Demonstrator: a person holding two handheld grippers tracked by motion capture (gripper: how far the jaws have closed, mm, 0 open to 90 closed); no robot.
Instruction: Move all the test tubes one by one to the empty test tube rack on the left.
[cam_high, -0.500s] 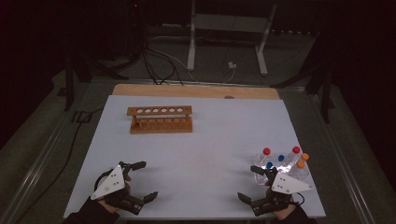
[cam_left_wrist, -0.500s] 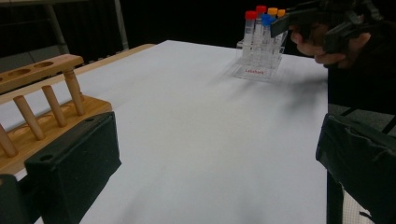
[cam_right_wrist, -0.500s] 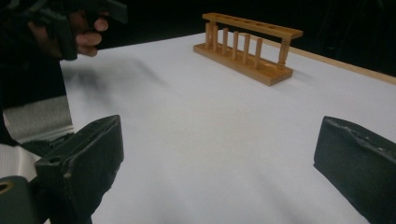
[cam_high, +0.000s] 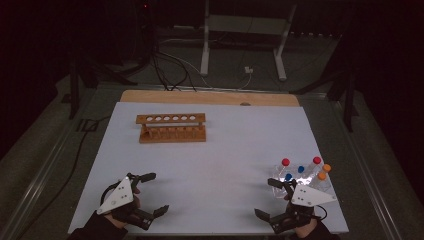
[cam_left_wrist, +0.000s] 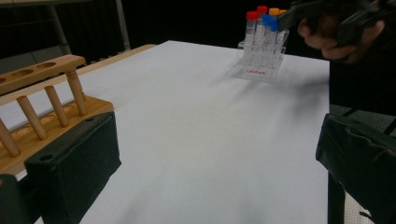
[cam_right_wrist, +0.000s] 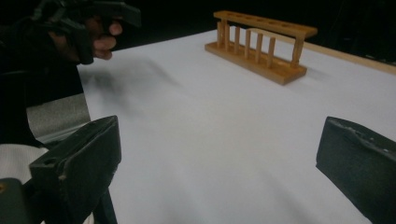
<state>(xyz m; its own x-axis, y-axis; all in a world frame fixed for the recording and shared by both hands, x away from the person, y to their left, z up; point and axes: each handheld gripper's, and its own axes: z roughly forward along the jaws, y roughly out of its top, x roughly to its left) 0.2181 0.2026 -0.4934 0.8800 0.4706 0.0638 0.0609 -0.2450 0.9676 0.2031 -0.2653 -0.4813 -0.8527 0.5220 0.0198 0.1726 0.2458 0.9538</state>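
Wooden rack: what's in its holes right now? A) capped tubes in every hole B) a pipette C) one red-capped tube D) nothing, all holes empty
D: the wooden rack shows a row of open holes with nothing standing in them; the capped tubes sit in a clear holder near the right gripper.

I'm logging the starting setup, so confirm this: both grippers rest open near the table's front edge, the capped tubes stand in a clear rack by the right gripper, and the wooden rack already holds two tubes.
One detail is wrong: the wooden rack holds no tubes; the high view shows its holes empty. The rest stands: left gripper and right gripper open, capped tubes in the clear rack.
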